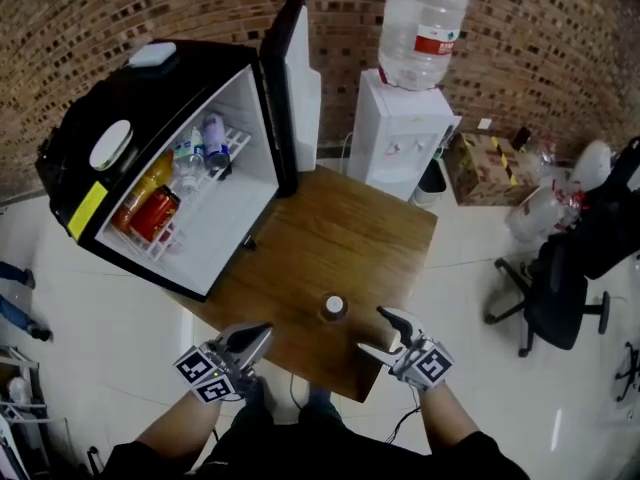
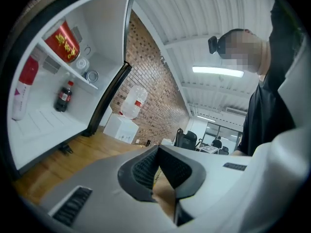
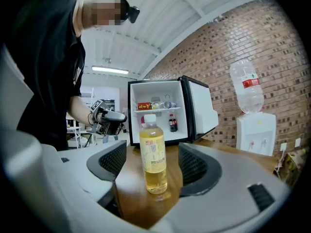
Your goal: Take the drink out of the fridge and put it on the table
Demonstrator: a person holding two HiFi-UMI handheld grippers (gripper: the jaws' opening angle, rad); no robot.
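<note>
Standing bottle between wide right gripper jaws, untouched | left gripper closed, empty

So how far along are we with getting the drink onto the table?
Done: the drink bottle stands upright on the table. In hand: nothing; the right tongs are open and clear of it, the left tongs shut and empty. Left: probably only pulling back; the fridge door stands open.

- Red metal can: yellow writing, too blurry to read.
- Big clear plastic water jug: red label with white marks, too small to read.
- Clear plastic bottle of yellow drink: pale label with tiny print, cannot be read.
</note>
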